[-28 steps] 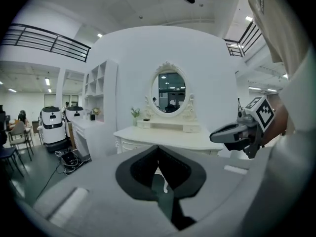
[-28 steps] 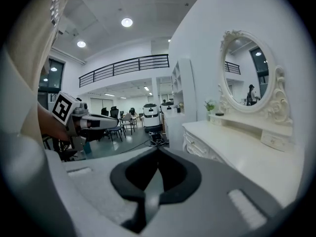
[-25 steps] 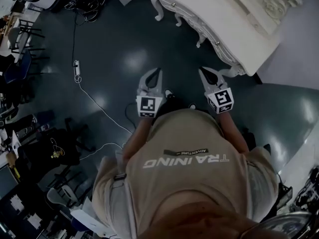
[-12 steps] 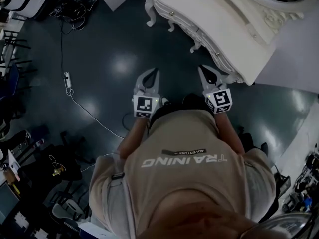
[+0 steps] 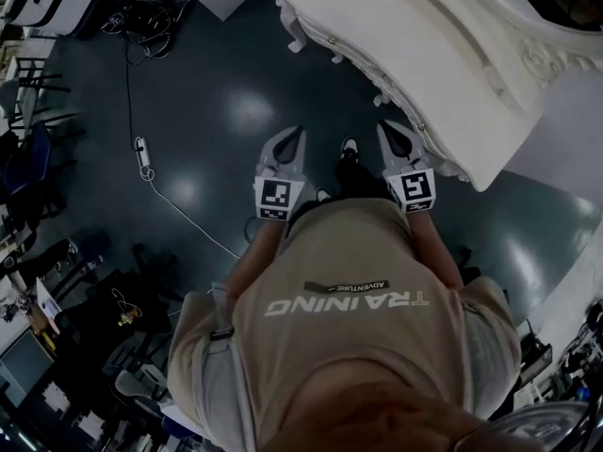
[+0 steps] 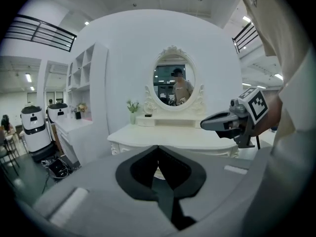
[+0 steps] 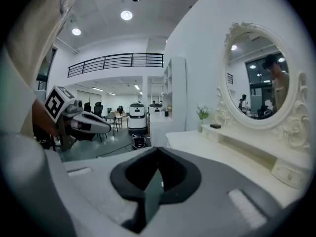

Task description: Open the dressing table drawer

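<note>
White carved wood fills the upper right of the head view. That's the dressing table [image 5: 443,45], and its drawer [image 5: 379,81] sits in the scalloped front under the tabletop edge, small knobs just showing, shut as far as I can tell.

Left gripper [image 5: 295,139] and right gripper [image 5: 388,134] are both held out ahead of the person, jaws closed tip to tip, nothing between them. The right one is just beside the table's near corner. The left is well apart from it, over bare floor [image 5: 217,111].

To do this well, I'd say: part one gripper's jaws first, come at a knob level, pinch it squarely, then pull straight out along the drawer's run, no sideways drag.

Room looks good, with open floor to the left and the cable [image 5: 179,201] well apart. Watch the overhanging tabletop edge and the carved leg [image 5: 299,38]. The person stands close, so the drawer's travel may call for a step back.
</note>
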Available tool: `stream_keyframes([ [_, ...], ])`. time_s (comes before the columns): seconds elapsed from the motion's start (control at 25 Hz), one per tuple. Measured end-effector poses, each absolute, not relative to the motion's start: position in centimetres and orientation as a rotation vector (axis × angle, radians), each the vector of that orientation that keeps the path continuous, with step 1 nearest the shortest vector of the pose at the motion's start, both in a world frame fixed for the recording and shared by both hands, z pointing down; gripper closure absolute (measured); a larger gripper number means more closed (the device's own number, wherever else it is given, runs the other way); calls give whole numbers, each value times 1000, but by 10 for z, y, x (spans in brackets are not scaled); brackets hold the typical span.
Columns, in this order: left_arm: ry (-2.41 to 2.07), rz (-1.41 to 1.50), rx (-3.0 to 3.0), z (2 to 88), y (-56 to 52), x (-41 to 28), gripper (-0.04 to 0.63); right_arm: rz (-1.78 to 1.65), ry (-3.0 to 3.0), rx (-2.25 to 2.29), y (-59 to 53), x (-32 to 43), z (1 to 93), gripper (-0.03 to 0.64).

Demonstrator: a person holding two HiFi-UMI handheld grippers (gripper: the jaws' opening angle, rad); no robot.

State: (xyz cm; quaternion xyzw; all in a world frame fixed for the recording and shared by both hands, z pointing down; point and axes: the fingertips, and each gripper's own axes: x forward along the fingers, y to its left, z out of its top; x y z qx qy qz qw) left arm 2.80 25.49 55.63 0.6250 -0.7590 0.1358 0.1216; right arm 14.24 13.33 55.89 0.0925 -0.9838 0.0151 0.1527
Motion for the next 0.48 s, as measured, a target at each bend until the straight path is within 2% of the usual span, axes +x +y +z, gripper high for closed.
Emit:
stream_keyframes([
  [0.24,-2387,453,1799,505,167,-20,588,49,-2927,238,44,96,534,614],
  [0.48,-2456,324,1676,495,116,-74,588,88,-2926,192,2,59,538,614],
])
